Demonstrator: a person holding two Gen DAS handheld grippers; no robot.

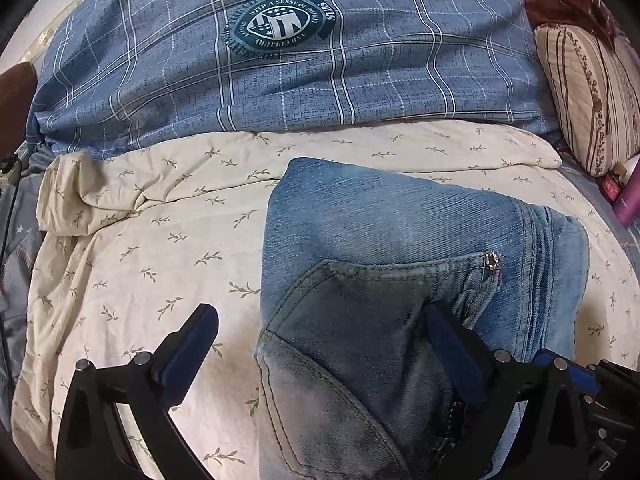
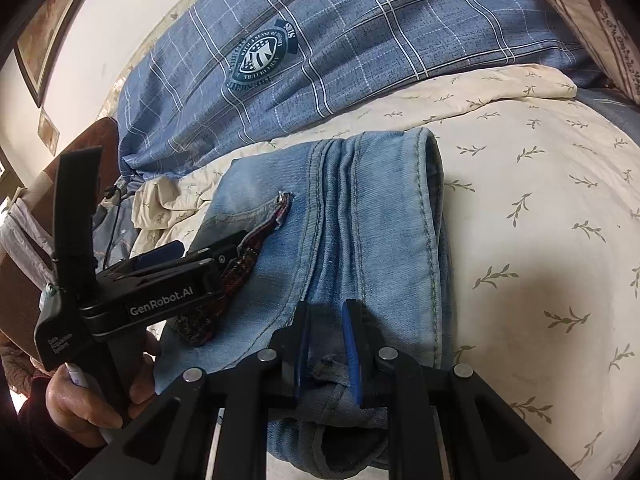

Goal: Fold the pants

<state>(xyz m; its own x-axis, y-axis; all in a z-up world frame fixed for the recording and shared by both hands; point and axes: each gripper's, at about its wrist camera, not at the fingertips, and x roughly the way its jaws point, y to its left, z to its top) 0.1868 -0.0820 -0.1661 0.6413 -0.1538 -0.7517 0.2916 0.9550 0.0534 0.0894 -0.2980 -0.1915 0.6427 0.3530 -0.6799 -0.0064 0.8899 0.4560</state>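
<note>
Jeans (image 1: 400,232) folded on bedspread (image 1: 160,240); left hand-held gripper (image 1: 320,336) angled down, spread wide; right hand-held gripper (image 2: 326,350) pinching denim edge.

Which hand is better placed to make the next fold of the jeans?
Right, probably. The right tongs are shut on the jeans at their near edge, ready to lift. The left tongs stand wide open, gripping nothing.

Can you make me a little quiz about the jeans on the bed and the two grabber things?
1. True or false: the left hand-held gripper is open.
2. What does the right hand-held gripper pinch?
A. pillow
B. jeans
C. bottle
3. What pattern is on the cream sheet under the jeans?

Key: 1 true; 2 B; 3 small leafy sprigs.
</note>
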